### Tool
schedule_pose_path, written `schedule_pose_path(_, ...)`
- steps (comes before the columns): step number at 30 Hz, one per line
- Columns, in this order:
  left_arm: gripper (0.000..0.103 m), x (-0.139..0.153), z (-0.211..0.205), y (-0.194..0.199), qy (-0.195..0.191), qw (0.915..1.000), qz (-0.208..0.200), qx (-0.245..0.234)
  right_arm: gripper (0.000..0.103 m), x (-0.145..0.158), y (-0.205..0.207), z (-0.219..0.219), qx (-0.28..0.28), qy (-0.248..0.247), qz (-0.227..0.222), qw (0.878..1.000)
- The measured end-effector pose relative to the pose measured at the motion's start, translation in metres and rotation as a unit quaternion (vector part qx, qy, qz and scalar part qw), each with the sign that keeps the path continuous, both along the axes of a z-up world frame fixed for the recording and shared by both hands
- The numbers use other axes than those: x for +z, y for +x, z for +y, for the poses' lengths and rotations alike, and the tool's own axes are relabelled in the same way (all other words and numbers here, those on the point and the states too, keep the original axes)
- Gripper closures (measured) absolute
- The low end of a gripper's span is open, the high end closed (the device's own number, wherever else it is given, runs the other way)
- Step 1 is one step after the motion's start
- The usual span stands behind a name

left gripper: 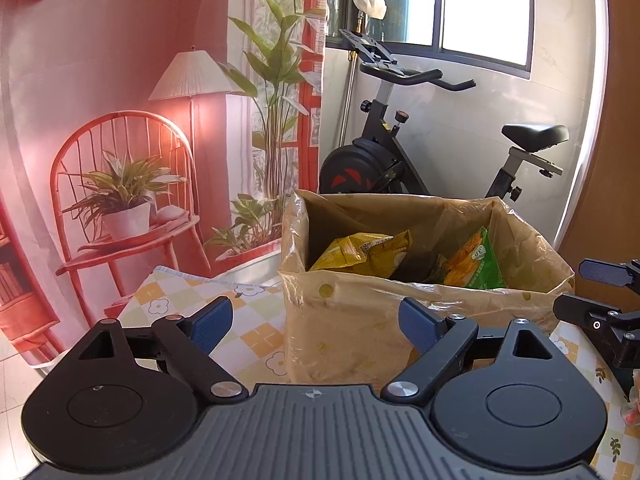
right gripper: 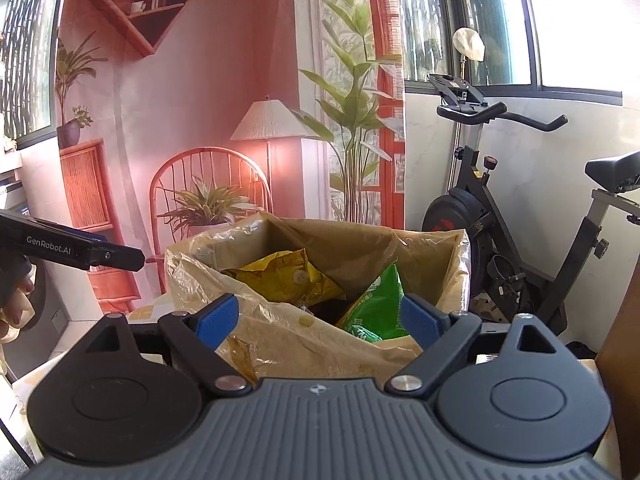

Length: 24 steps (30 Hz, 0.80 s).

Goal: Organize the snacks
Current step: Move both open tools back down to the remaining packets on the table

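Note:
A brown box lined with clear plastic (left gripper: pixel 360 320) (right gripper: pixel 280 344) stands on the table. Inside it lie a yellow snack bag (left gripper: pixel 360 254) (right gripper: pixel 288 276) and a green snack bag (left gripper: pixel 476 260) (right gripper: pixel 378 304). My left gripper (left gripper: pixel 316 322) hovers just in front of the box's near wall, jaws wide apart and nothing between the blue pads. My right gripper (right gripper: pixel 320 320) faces the box's near rim, also open and empty. In the left wrist view the right gripper (left gripper: pixel 600 296) shows at the right edge. The left gripper (right gripper: pixel 80 252) reaches in from the left of the right wrist view.
A checked tablecloth with flowers (left gripper: pixel 248 328) covers the table. An exercise bike (left gripper: pixel 420 152) (right gripper: pixel 520 240) stands behind the box by the window. A printed backdrop with a red chair (left gripper: pixel 128 200) hangs at the left. A wooden panel (left gripper: pixel 608 200) rises at the right.

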<state>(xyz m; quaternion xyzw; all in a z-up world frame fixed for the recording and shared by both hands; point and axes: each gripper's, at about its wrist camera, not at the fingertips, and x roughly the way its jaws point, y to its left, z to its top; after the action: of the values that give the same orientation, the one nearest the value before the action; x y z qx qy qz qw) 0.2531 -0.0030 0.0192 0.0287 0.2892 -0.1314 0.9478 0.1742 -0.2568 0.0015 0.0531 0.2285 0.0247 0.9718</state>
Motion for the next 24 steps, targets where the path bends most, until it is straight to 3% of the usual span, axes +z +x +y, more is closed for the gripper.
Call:
schedule_pose_path(13,0.010,-0.046,0.026,-0.007,0.014,0.9975,0.067,0.015,0.008,-0.034,-0.049,-0.007,-0.033,0.028,0.023,0.999)
schedule_pose_path(20,0.010,-0.061,0.049,-0.006,0.037,0.9958,0.080,0.027,0.008,-0.080,-0.059,-0.015,-0.055,0.059,0.061,0.995)
schedule_pose_path(24,0.010,-0.074,0.055,-0.003,0.044,0.9936,0.098,0.035,0.008,-0.121,-0.045,-0.011,-0.054,0.062,0.108,0.991)
